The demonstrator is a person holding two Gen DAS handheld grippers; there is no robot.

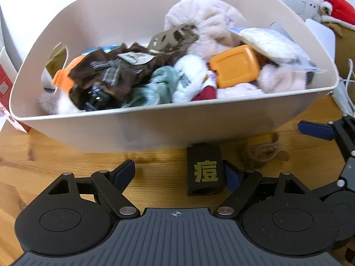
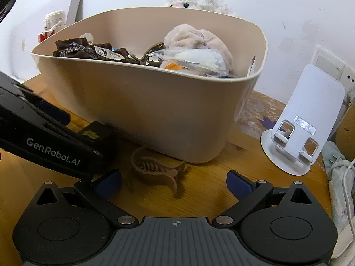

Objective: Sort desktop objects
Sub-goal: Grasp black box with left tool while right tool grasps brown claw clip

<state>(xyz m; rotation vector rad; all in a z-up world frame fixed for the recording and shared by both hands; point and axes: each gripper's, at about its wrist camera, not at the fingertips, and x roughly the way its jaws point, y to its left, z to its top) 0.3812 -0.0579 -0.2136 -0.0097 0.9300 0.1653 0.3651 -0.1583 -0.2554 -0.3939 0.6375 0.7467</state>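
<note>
Two items are left on the wooden desk [image 2: 210, 190] in front of the beige bin [image 1: 155, 130], which is already piled w/ soft toys, socks, brown cloth and an orange box [image 1: 235, 66]. So, judging by that pile, you're late in the sort, w/ the last loose pieces to go in.

Left gripper [image 1: 179, 175]: jaws spread wide, holding nothing. A small black block w/ a gold character [image 1: 204, 173] stands on the desk inside the gap, pressed close to the right-hand finger and well apart from the left-hand one. The bin wall is just behind the block.

Right gripper [image 2: 174, 180]: also wide, also empty. A brown hair claw clip [image 2: 155, 170] lies on the desk just ahead of the fingertips, nearer the left-hand finger, close to the bin's base. In this view the left tool crosses the lower-left corner, and the black block shows beside it.

Off to the right a white phone stand [image 2: 306, 119] sits near the wall, w/ cables beside it; whether it's part of the sort can't be told.

Step in hand, as it looks: lining up for a pick. Next, for the left: centre the block btwn the fingers, then close. For the right: ease forward and a bit left so the clip sits btwn the pads. The clip is open-framed and curved, so a grip across its body should hold better than one on a prong. Then lift over the bin rim.
</note>
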